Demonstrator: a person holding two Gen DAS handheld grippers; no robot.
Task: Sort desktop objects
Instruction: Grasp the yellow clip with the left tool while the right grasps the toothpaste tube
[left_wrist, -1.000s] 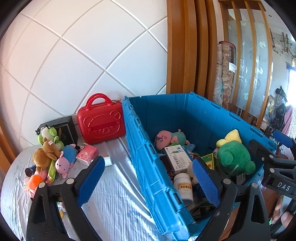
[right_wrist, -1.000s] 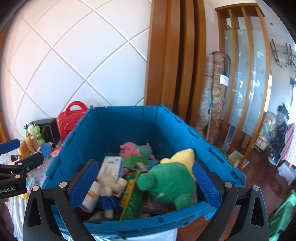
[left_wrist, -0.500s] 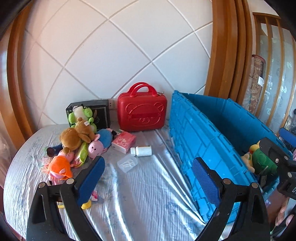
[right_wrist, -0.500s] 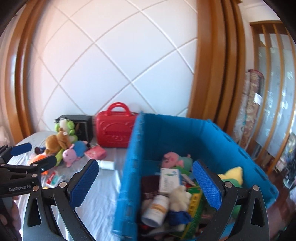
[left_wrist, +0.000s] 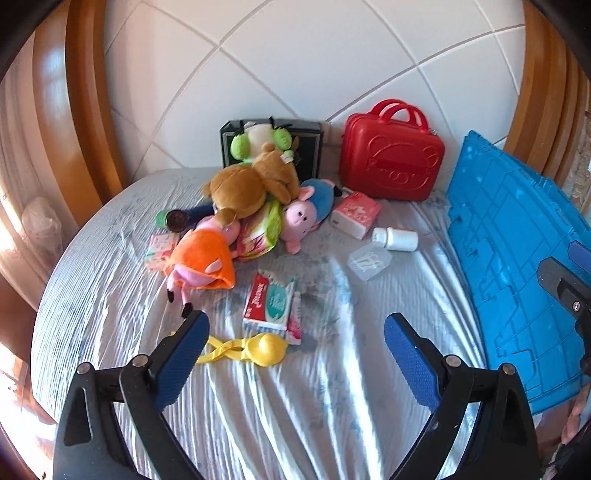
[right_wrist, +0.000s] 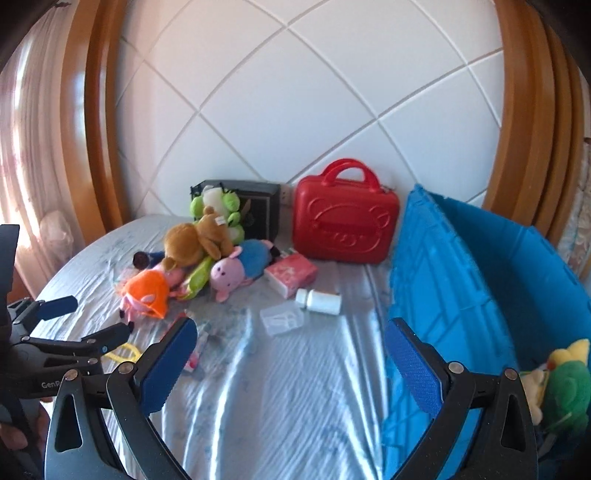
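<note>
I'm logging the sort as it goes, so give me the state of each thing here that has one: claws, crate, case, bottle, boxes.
left claw: open, holding nothing.
right claw: open, holding nothing.
blue crate: open-topped, plush toys inside.
red case: shut, upright against the wall.
white pill bottle: capped, lying on its side.
toothpaste box: lying flat.
pink box: lying on the cloth.
</note>
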